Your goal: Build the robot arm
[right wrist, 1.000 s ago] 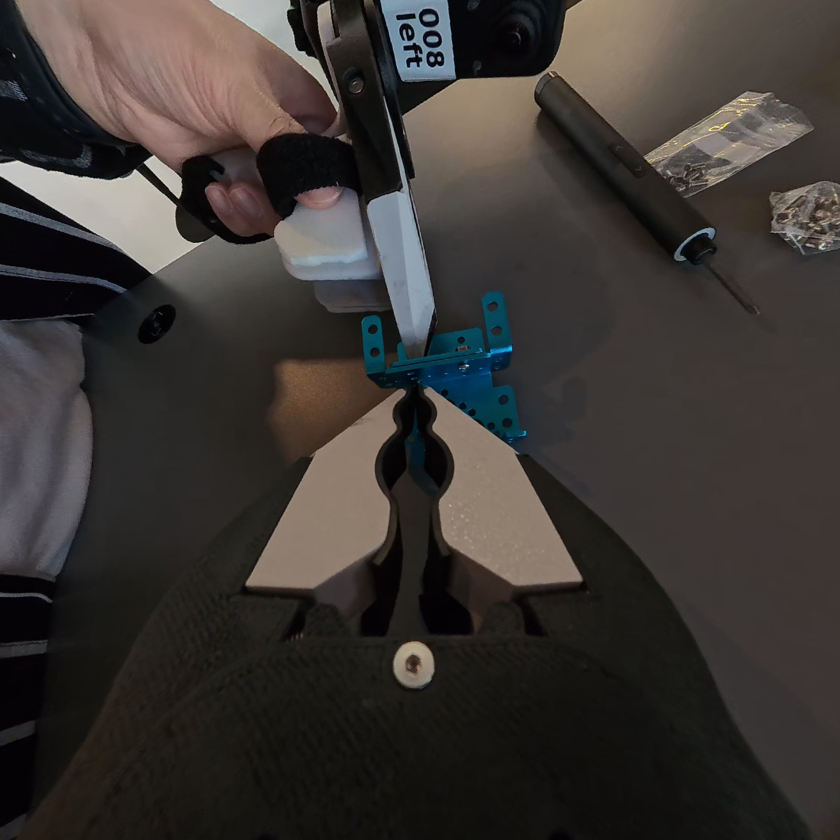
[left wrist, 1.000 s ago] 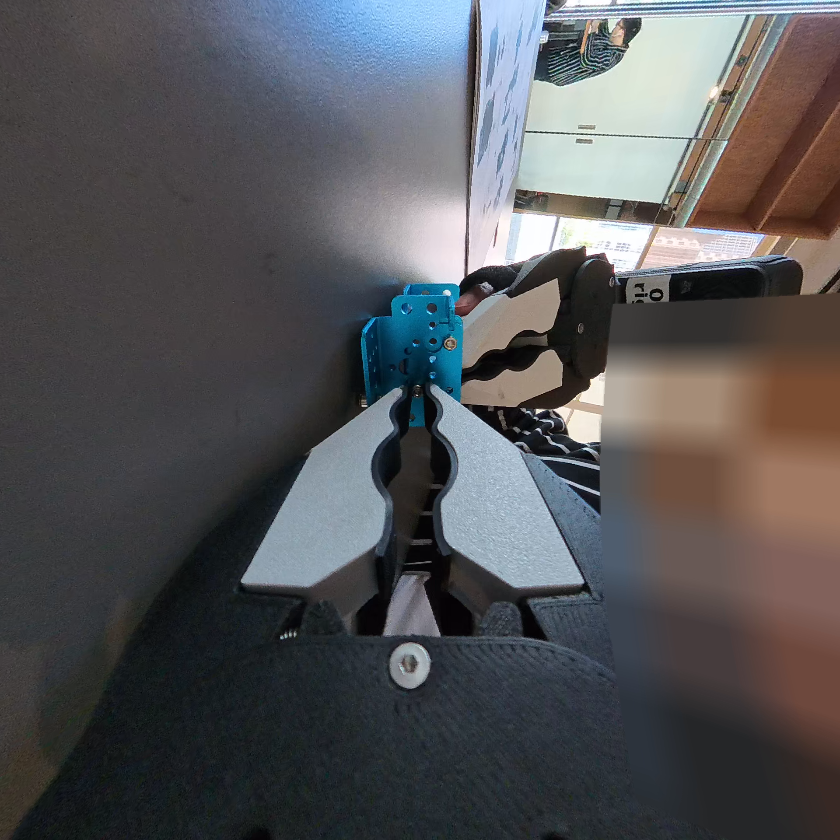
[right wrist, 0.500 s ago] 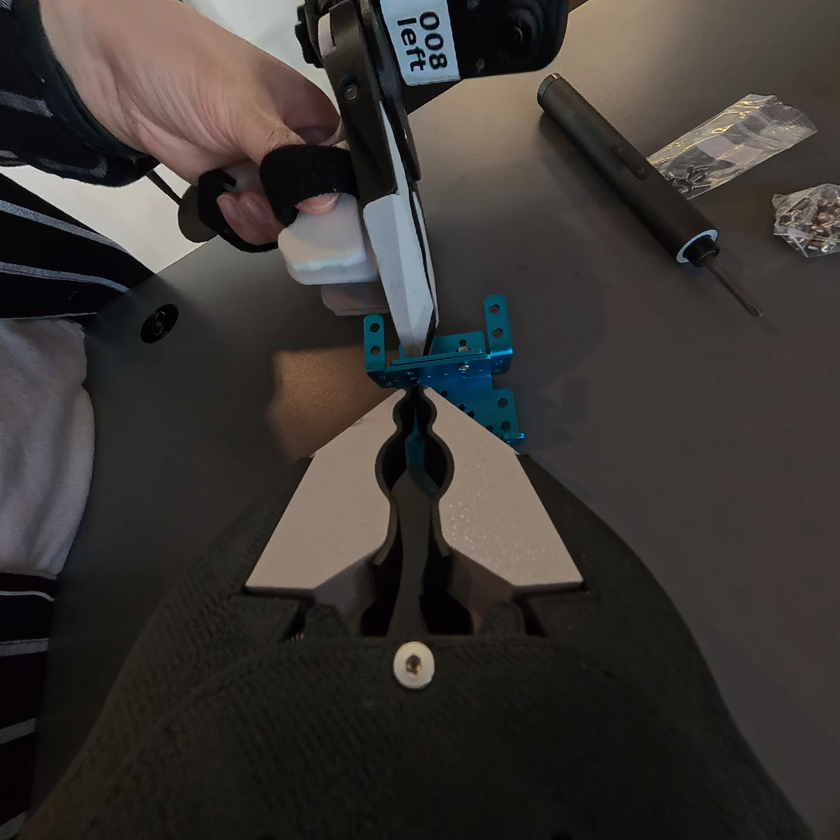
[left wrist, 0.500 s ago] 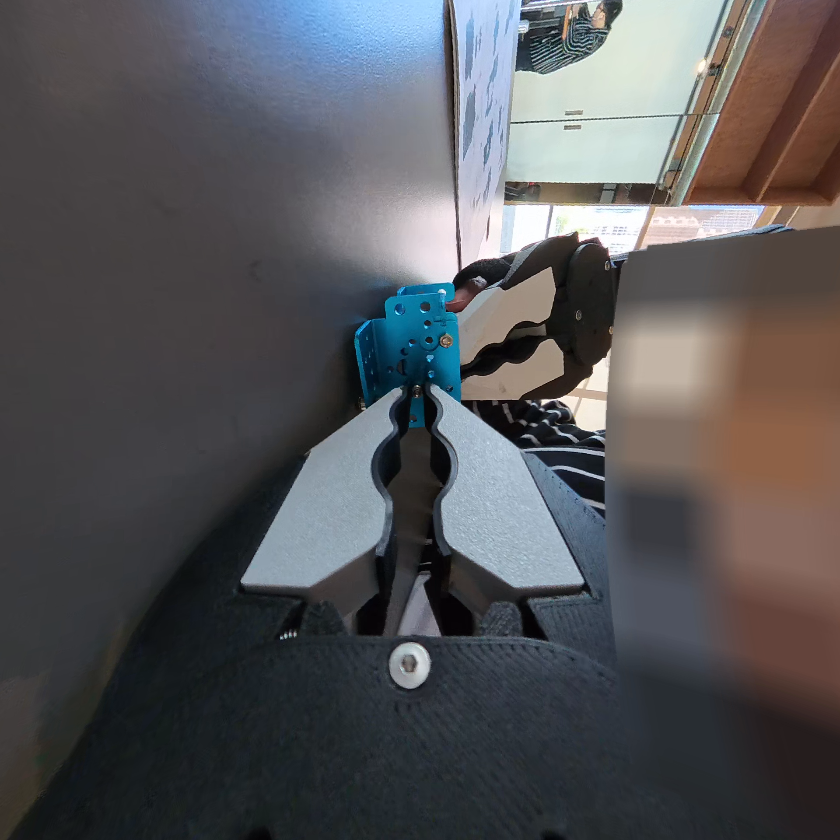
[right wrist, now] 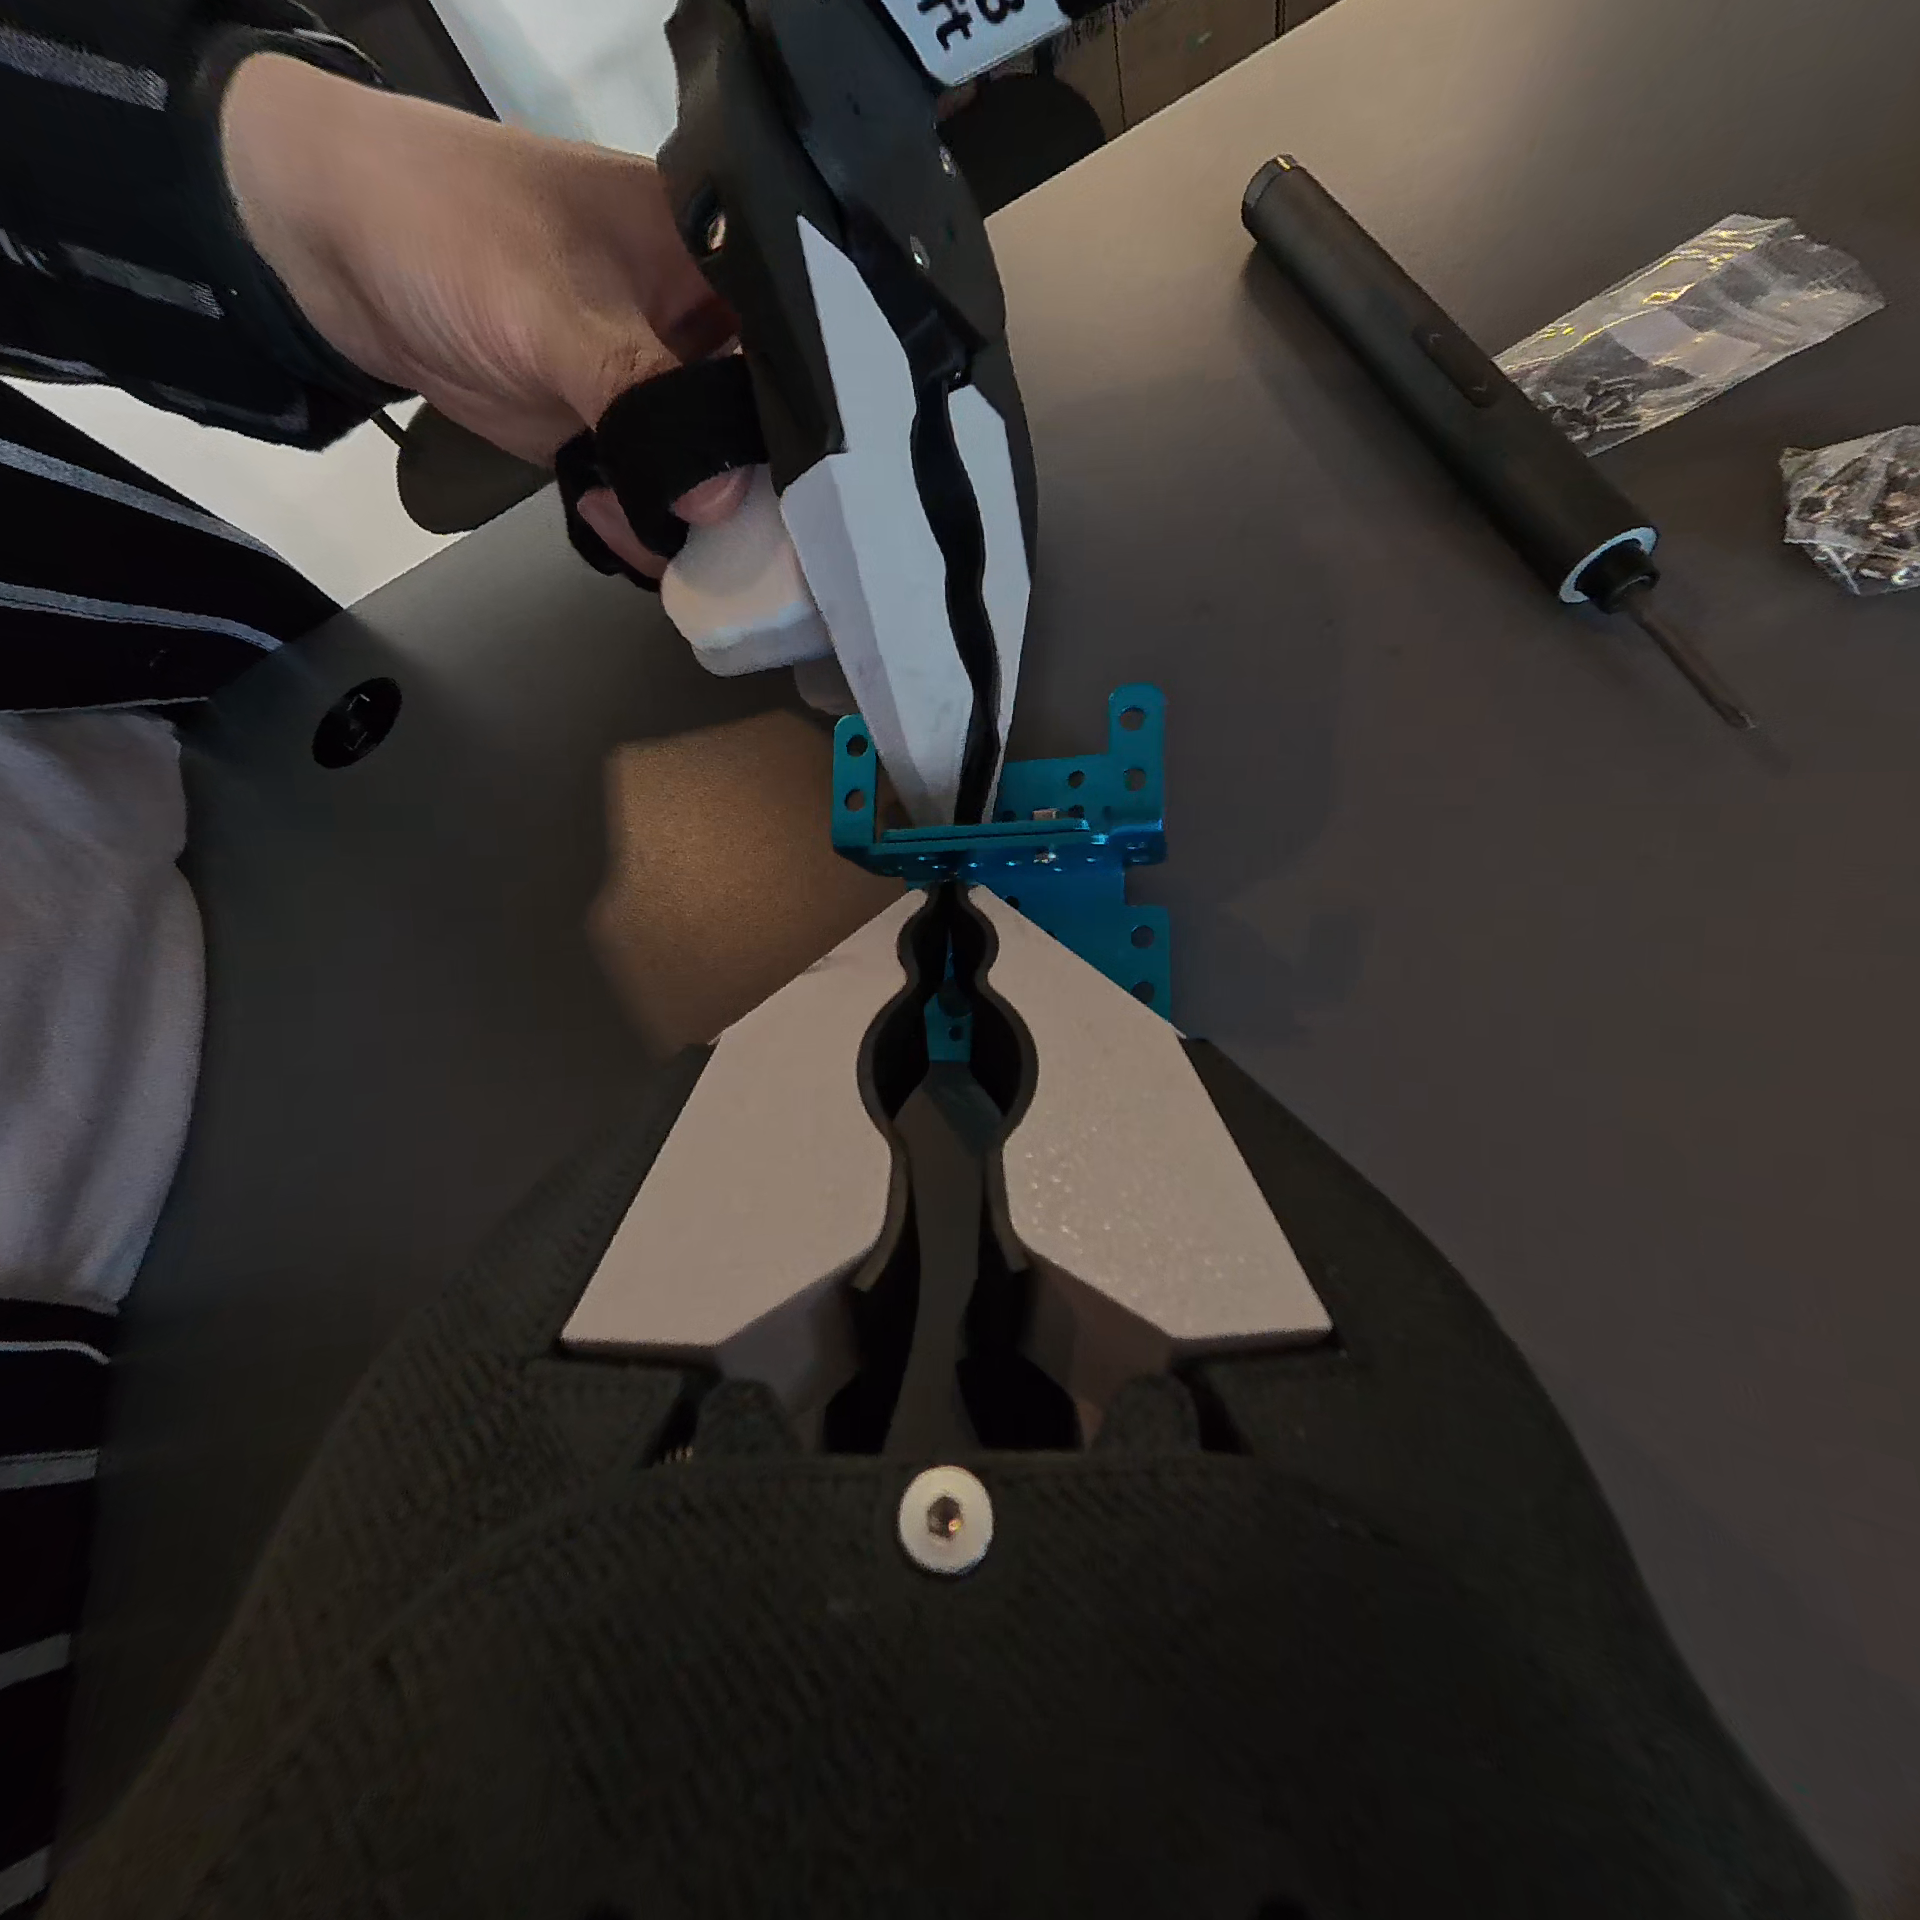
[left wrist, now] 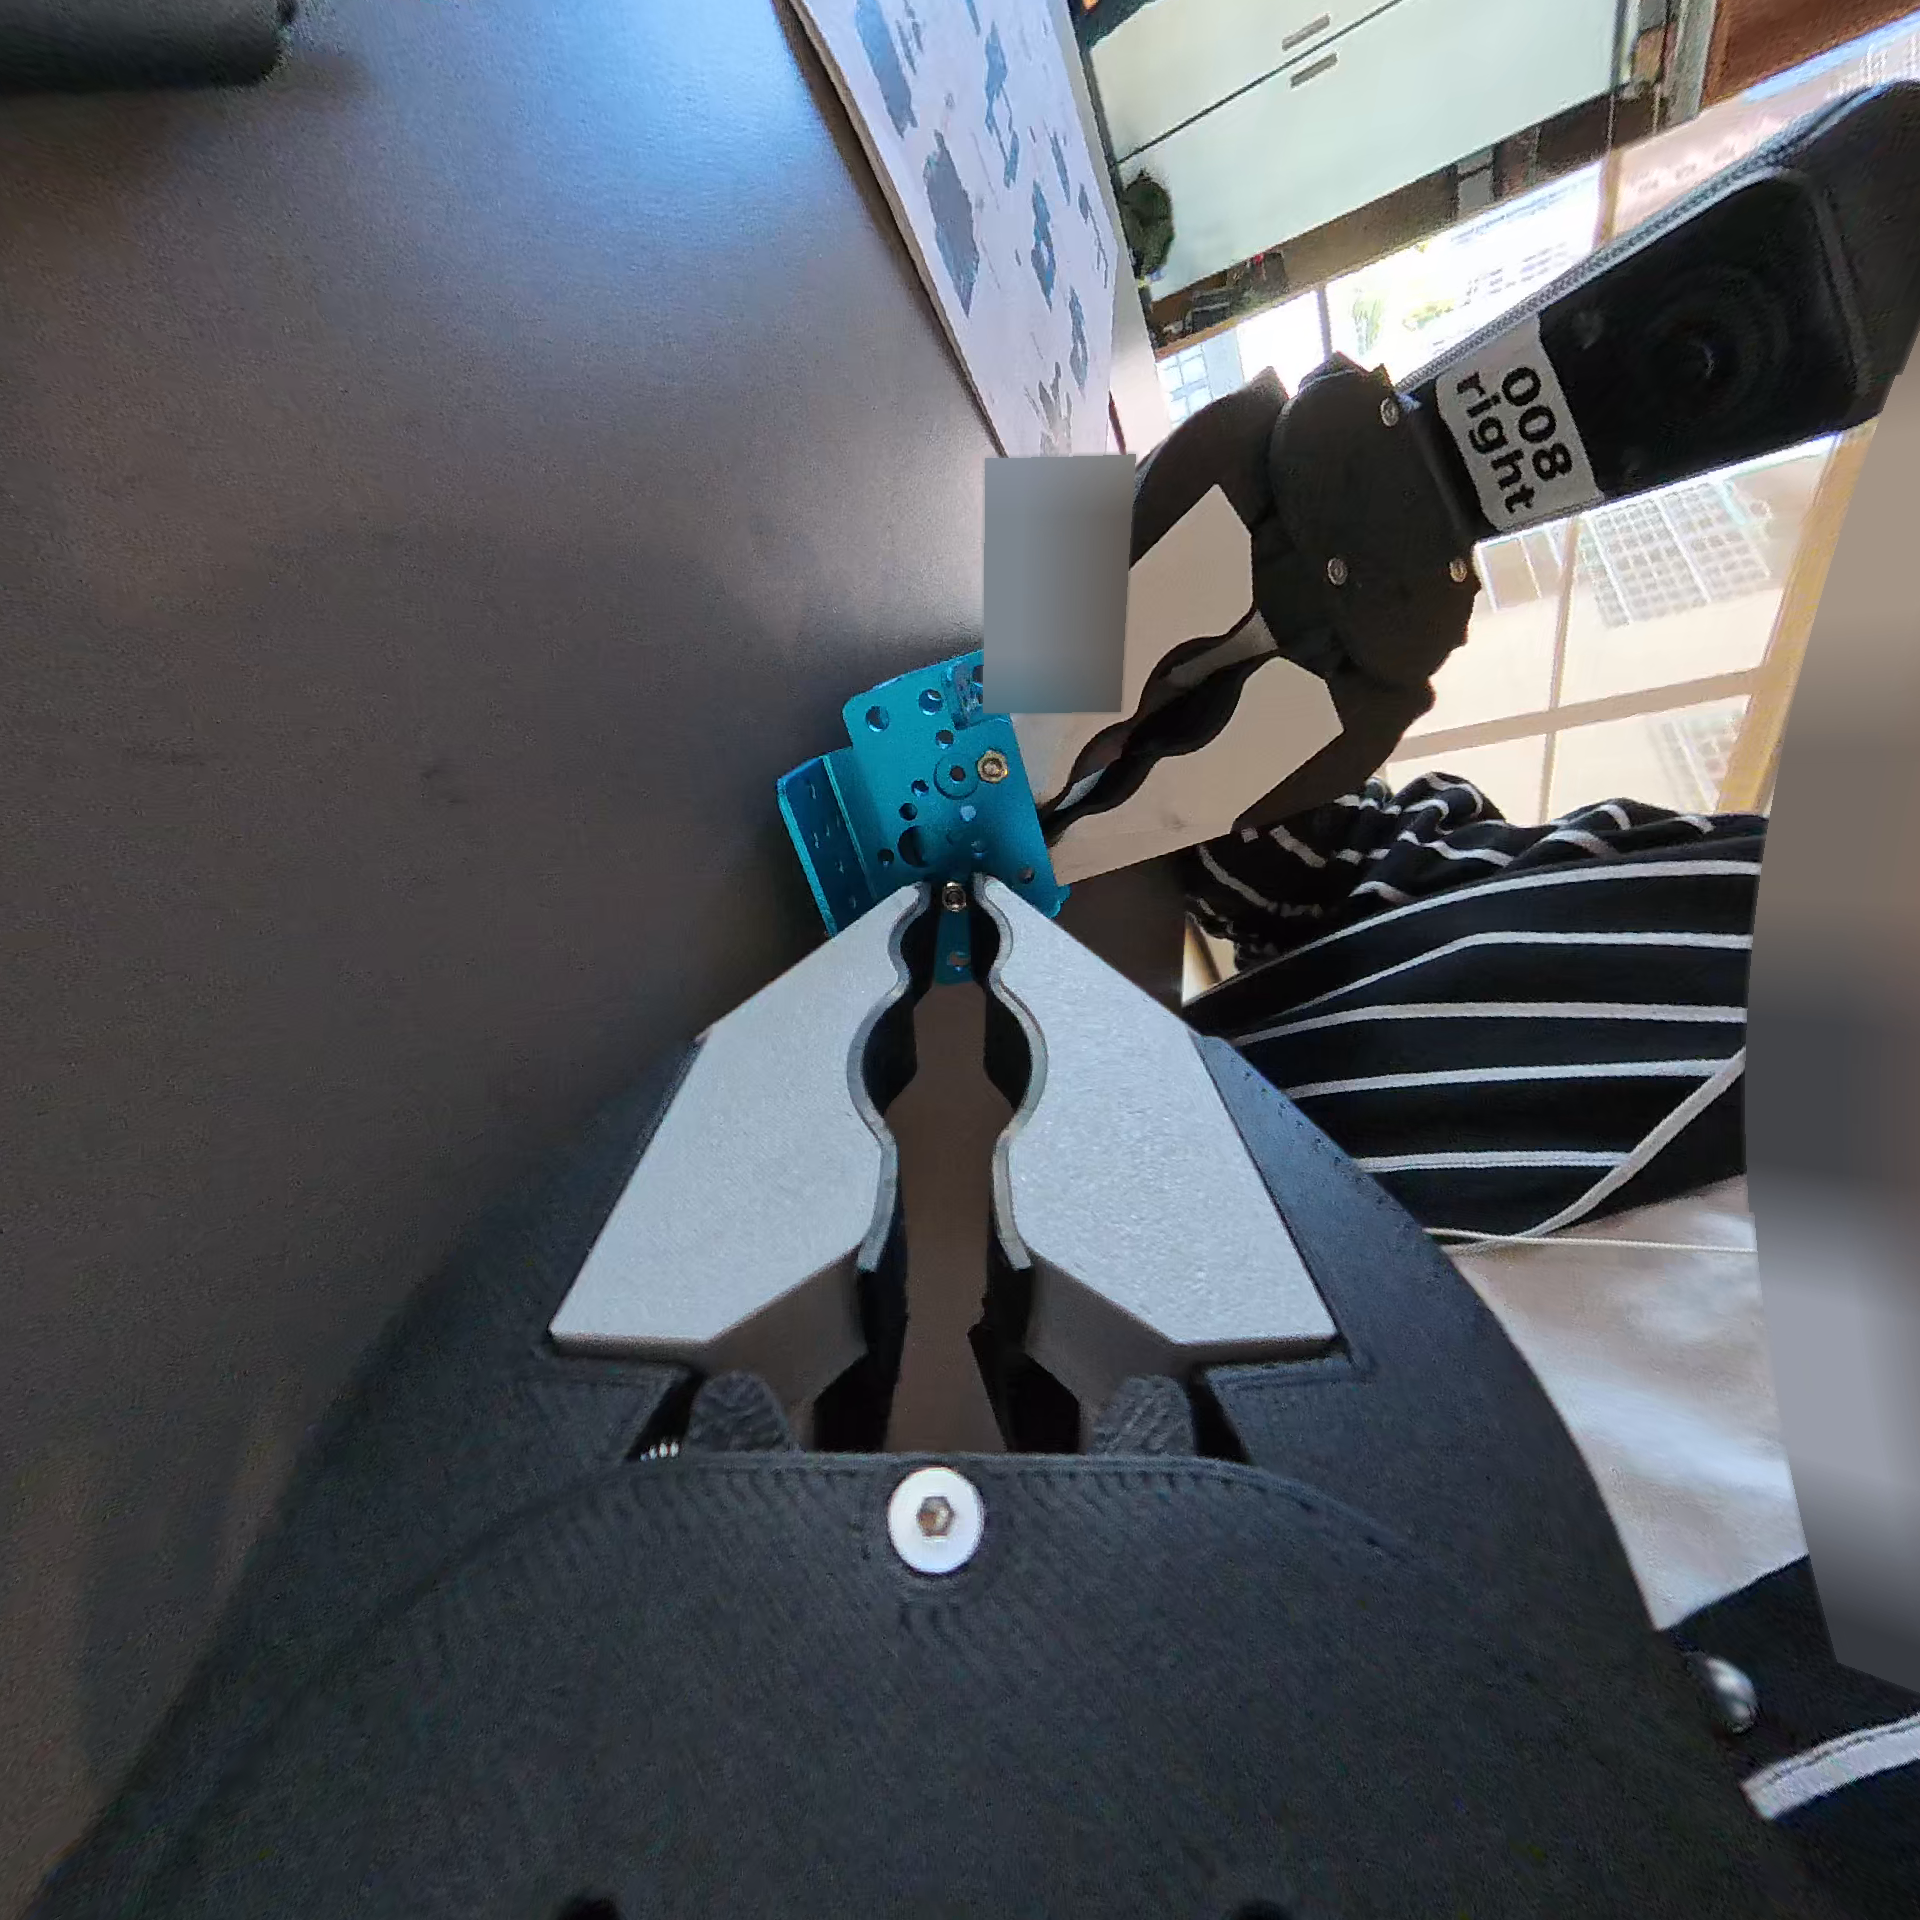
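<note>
A blue metal bracket assembly point(right wrist: 1023, 847), made of perforated plates joined at angles, sits at the near edge of a dark table point(right wrist: 1455, 935), pinched from two sides. The right gripper point(right wrist: 951, 899) is closed on a thin blue tab at its near side, seemingly to steady it. The left gripper point(right wrist: 961, 800), held by a person's hand point(right wrist: 499, 281), comes down from above with its fingers shut on the top plate; in its own view the left gripper point(left wrist: 954, 896) clamps the bracket assembly point(left wrist: 925, 800) by a plate edge near a small screw. A black electric screwdriver point(right wrist: 1444, 384) and two clear bags of hardware point(right wrist: 1704, 312) lie well apart on the table. Compared with half a second earlier, both grips are unchanged, but the left gripper has tilted, so the table now looks slanted in its view.
</note>
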